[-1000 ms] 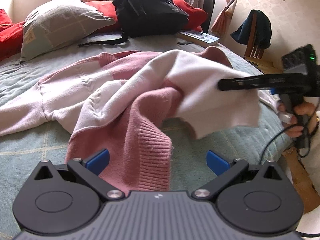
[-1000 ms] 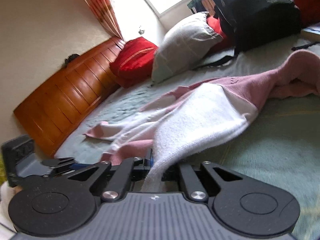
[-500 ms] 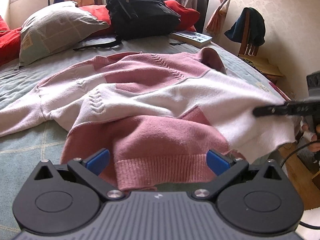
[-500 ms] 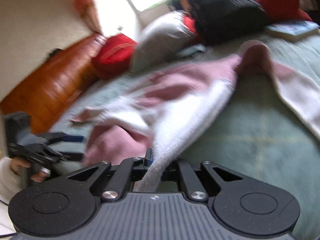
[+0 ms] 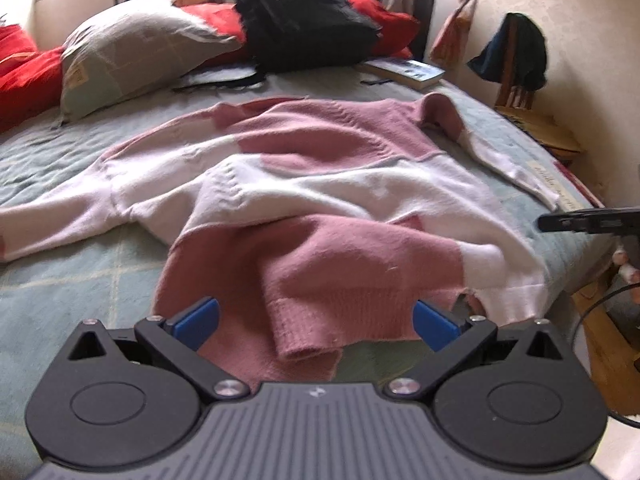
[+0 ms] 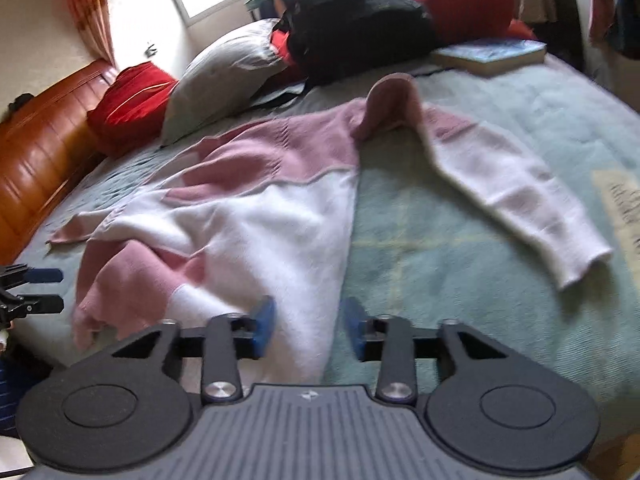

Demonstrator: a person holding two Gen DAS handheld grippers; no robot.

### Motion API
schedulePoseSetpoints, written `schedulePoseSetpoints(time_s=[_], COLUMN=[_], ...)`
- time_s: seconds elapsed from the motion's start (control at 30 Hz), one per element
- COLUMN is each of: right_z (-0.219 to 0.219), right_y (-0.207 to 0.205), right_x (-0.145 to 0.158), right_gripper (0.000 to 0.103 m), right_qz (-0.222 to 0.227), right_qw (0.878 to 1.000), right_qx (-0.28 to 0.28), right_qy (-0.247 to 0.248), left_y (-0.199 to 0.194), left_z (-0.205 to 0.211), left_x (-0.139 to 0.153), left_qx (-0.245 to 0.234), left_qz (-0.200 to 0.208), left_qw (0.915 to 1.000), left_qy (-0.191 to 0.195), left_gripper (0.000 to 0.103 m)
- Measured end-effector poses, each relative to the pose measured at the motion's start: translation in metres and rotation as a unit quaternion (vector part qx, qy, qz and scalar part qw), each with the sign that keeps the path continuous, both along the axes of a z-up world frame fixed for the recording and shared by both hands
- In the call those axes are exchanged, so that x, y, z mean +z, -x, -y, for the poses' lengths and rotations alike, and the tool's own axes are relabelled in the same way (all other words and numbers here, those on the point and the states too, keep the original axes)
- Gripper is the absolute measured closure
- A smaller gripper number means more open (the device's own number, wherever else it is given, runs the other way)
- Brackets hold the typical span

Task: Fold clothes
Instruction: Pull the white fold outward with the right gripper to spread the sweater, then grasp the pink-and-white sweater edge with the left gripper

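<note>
A pink and white knitted sweater (image 5: 328,200) lies spread on the green bed cover, its hem toward me and partly rumpled. It also shows in the right wrist view (image 6: 272,216), with one sleeve (image 6: 516,196) stretched out to the right. My left gripper (image 5: 316,322) is open and empty, just above the pink ribbed hem (image 5: 320,332). My right gripper (image 6: 308,326) is open, its jaws on either side of the white hem edge without holding it. The right gripper's fingers (image 5: 580,220) show at the right edge of the left wrist view.
A grey pillow (image 5: 132,48), red cushions (image 5: 24,76), a black backpack (image 5: 304,12) and a book (image 5: 404,70) lie at the bed's far end. A wooden headboard (image 6: 36,152) stands at the left. A chair with dark clothes (image 5: 516,60) stands at the right.
My right gripper pulled the white hem corner out to the right, spreading the sweater flat, then opened and let it go. The left gripper stayed open near the pink hem.
</note>
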State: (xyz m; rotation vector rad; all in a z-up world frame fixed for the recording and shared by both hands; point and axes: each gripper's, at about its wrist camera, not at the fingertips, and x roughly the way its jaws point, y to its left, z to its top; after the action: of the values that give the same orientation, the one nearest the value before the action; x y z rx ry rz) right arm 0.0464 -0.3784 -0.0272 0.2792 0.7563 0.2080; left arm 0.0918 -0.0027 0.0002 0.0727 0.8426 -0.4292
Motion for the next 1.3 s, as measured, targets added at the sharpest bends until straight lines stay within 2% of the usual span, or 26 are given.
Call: schedulePoseSetpoints(time_s=[0.07,0.27,0.5,0.6,0.7,0.8,0.9,1.03,1.17,1.3], right_z=[-0.005,-0.047,-0.104,-0.119,-0.128,-0.137,-0.142,-0.139,-0.131,-0.121], right_y=[0.001,-0.009,-0.023,-0.026,-0.028,-0.03,-0.031,-0.034,-0.038,-0.047], right_x=[0.007,0.024,0.029,0.029,0.031,0.032,0.034,0.033,0.03,0.025], right_gripper=[0.026,0.009,0.006,0.006,0.006,0.006,0.006,0.006,0.006,0.006], right_qz=[0.01,0.038,0.05,0.052,0.056,0.061,0.065,0.064,0.058,0.051], right_qw=[1.0,0.997,0.99,0.989,0.989,0.989,0.99,0.991,0.993,0.994], right_qx=[-0.002,0.051,0.126,0.134,0.133,0.131,0.127,0.116,0.104,0.093], right_qy=[0.017,0.053,0.048,0.038,0.023,0.007,-0.002,0.0,0.003,-0.003], left_y=[-0.002,-0.004,-0.014,-0.028,-0.052,-0.08,-0.108,-0.138,-0.162,-0.184], left_z=[-0.003,-0.015,-0.043,-0.063,-0.085,-0.101,-0.116,-0.117,-0.117,-0.12], left_x=[-0.001,0.002,0.003,0.004,-0.001,-0.022,-0.044,-0.08,-0.093,-0.102], left_qx=[0.013,0.03,0.051,0.057,0.063,0.068,0.073,0.077,0.086,0.089], left_qz=[-0.003,0.0,-0.002,0.001,-0.011,-0.054,-0.096,-0.159,-0.147,-0.126], left_qw=[0.9999,0.9995,0.9985,0.9971,0.9927,0.9798,0.9594,0.9331,0.9257,0.9219], left_qy=[-0.004,0.006,0.02,0.051,0.102,0.18,0.255,0.313,0.338,0.356], left_gripper=[0.001,0.001,0.001,0.001,0.001,0.001,0.001,0.001,0.001,0.003])
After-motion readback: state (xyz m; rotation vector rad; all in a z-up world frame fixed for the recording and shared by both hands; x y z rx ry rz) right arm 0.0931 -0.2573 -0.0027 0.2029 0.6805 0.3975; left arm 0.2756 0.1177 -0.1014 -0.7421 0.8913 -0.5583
